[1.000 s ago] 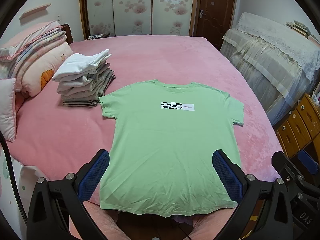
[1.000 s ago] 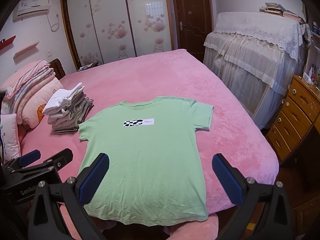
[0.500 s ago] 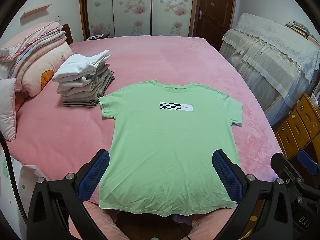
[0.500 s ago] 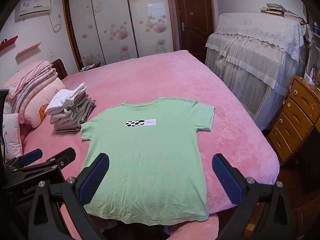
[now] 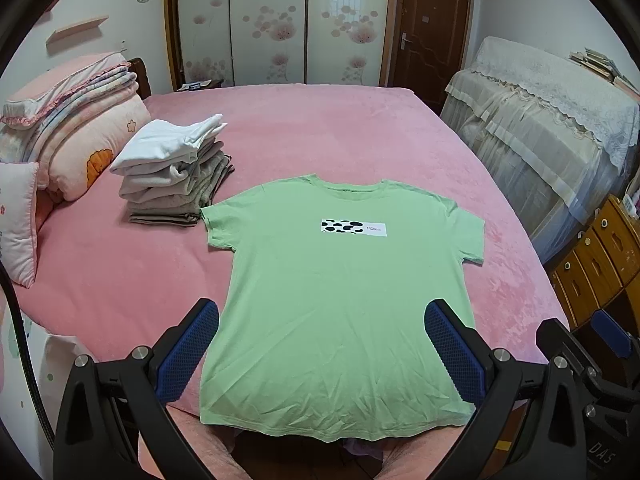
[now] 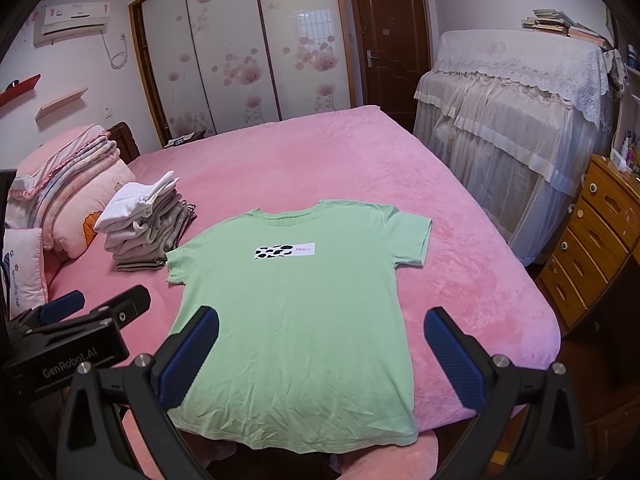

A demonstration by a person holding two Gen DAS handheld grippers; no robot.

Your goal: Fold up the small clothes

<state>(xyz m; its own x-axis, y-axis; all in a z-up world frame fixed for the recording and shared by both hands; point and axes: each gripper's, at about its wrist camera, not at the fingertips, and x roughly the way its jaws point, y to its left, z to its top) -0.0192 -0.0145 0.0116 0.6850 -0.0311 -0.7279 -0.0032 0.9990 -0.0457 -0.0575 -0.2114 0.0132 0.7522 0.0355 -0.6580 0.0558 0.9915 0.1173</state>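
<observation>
Your left gripper [image 5: 322, 344] is wide open and holds nothing, and your right gripper [image 6: 322, 344] is the same. Both hang above the bottom of the frame, over the hem of the green T-shirt [image 5: 340, 300]. The shirt lies flat and face up in the middle of the pink bed [image 5: 320, 128], with no fold in it yet. At the left of the frame sits a pile of folded clothes [image 5: 176, 172], so some work looks done, though I can't count them.

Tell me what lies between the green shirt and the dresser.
Only bare pink bedspread, then the bed's edge. The right wrist view shows nothing lying between the shirt and the dresser.
</observation>
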